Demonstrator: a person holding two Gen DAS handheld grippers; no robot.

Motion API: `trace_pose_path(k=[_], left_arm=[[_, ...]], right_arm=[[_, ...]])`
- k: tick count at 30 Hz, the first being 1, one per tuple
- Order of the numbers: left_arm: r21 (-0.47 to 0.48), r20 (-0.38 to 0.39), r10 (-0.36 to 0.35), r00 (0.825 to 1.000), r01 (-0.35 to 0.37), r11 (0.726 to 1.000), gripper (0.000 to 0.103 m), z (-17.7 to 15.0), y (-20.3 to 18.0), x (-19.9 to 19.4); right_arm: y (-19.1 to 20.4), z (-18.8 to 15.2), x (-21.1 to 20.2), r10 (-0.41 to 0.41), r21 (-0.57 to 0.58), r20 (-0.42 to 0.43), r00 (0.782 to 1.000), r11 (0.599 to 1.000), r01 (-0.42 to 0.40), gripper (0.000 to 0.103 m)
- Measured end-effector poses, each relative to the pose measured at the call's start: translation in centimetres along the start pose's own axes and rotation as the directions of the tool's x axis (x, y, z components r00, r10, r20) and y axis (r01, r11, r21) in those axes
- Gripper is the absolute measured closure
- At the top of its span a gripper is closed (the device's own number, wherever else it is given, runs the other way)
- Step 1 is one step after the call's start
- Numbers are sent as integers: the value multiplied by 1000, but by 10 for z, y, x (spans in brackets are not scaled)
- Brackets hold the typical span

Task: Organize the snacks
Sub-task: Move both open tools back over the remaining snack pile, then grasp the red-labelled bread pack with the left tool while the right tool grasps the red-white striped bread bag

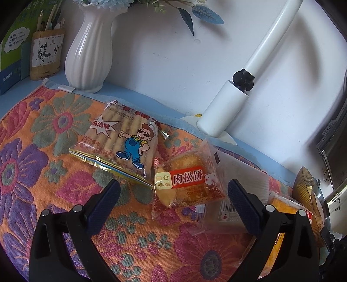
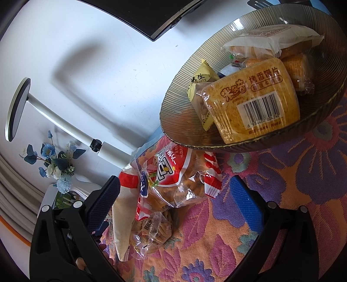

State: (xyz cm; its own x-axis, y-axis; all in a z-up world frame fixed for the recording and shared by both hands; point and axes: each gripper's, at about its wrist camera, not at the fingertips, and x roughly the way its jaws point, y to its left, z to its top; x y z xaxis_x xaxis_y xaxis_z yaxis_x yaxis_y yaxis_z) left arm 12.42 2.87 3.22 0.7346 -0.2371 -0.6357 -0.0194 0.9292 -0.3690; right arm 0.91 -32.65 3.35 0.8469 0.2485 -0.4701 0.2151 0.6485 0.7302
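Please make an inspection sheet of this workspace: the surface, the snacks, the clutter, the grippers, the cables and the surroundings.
Surface: floral cloth over a blue table top.
Job's things: cookie bag and pork floss cake lie on the cloth, overlapping; more clear packets to their right. Ribbed bowl holds several snacks, a toast pack on top. Red-and-white bag lies below the bowl's rim.
Clutter: white vase, pen holder, green box.
Grippers: left gripper open, empty, over the cake; right gripper open, empty, over the red-and-white bag.
Cables: nothing seen.
Surroundings: white wall, desk lamp, dark monitor.
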Motion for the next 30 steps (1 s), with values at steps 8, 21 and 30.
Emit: trace_pose_path(k=[8,21,30], left_arm=[[-1,0,1,1000,-1,1000,5,0,0,0],[0,0,0,1000,0,1000,5,-1,0,0],[1,2,-1,1000,1,1000,5,-1,0,0]], right_arm=[[0,-2,1,-7,0,-1,1000,1000,7,3],[0,-4,1,-10,0,-3,1000,1000,10,3],[0,-4,3,-15,-3,-5,1000,1000,15,3]])
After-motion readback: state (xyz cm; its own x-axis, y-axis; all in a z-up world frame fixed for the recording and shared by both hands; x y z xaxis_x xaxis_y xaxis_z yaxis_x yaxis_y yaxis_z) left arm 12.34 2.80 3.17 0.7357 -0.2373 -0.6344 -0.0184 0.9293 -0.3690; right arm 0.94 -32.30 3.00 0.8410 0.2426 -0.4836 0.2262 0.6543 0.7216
